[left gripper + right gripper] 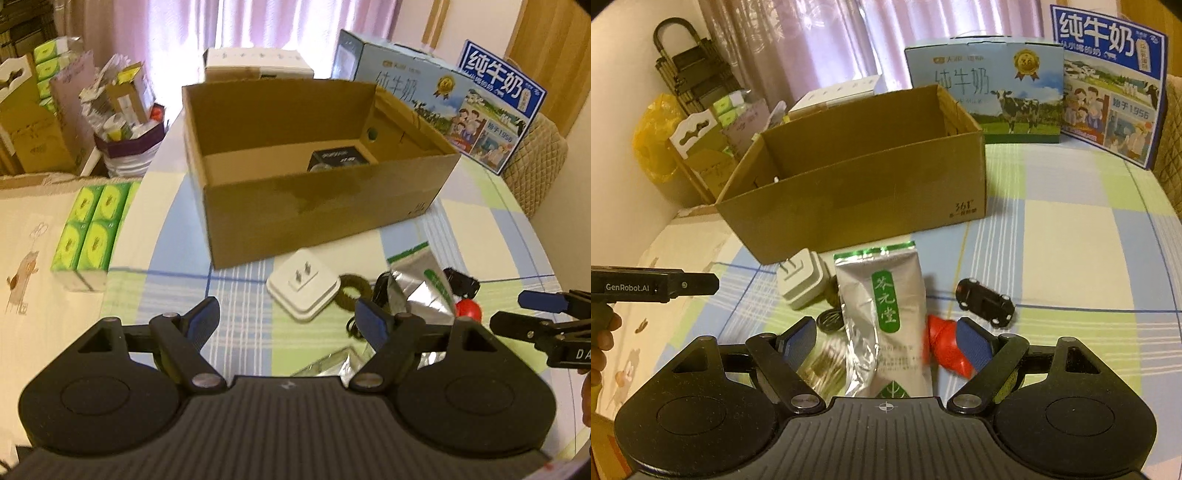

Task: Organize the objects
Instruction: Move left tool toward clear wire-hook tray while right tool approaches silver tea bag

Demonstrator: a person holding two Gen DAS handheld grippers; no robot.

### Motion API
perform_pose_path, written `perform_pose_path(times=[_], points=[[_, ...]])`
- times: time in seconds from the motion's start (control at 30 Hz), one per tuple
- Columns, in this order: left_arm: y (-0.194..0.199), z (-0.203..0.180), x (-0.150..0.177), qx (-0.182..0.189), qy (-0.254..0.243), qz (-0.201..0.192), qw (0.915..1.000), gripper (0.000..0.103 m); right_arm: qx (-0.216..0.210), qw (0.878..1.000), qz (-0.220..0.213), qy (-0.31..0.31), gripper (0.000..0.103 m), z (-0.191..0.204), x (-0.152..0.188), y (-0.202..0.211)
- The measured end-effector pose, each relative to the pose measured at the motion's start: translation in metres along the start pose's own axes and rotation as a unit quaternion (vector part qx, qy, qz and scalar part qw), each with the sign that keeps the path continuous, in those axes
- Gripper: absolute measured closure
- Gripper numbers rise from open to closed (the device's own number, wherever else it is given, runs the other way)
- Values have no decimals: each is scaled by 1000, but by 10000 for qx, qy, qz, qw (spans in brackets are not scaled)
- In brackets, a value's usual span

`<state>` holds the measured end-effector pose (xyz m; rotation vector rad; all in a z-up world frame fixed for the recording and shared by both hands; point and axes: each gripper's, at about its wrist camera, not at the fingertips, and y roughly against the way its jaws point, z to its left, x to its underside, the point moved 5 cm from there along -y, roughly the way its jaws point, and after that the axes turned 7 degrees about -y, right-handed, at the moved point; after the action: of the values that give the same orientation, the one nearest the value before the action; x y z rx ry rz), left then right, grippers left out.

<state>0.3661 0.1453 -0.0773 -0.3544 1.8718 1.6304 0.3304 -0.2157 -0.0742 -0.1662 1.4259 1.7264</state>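
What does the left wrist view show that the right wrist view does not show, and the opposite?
Only the left wrist view: the green tissue packs left of the cardboard box, and a dark item inside it.

Only the right wrist view: the silver pouch's full front and the whole black toy car.

Both share: the box, white plug adapter, pouch, red object, milk cartons, and checked tablecloth.

Pink curtains (258,29), checked tablecloth (1071,236), quilted chair (539,155), cream wall (620,110)
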Motion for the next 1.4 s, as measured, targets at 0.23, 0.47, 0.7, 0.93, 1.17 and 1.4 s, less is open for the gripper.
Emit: perform_pose_path(times=[0.23,0.47,0.7,0.93,1.17,1.4], points=[[5,-2,25,-163,259,181,9994,24,-132,9998,151,88,22,-5,7,-3],[0,-11,48,-158,609,444,9970,17,-176,9995,263,75,22,-17,15,-2],[-16,-37,62,-63,725,592,9956,17,-61,9996,262,-67,22,-38,19,3],[-40,-53,60,-297,727,626,9949,12,61,9994,239,-226,22,-57,20,9],[-66,-52,60,-633,793,786,9917,12,121,9990,233,-348,22,-72,22,13],[-80,-50,59,-760,822,871,9899,20,21,9992,226,-315,22,-69,18,9]])
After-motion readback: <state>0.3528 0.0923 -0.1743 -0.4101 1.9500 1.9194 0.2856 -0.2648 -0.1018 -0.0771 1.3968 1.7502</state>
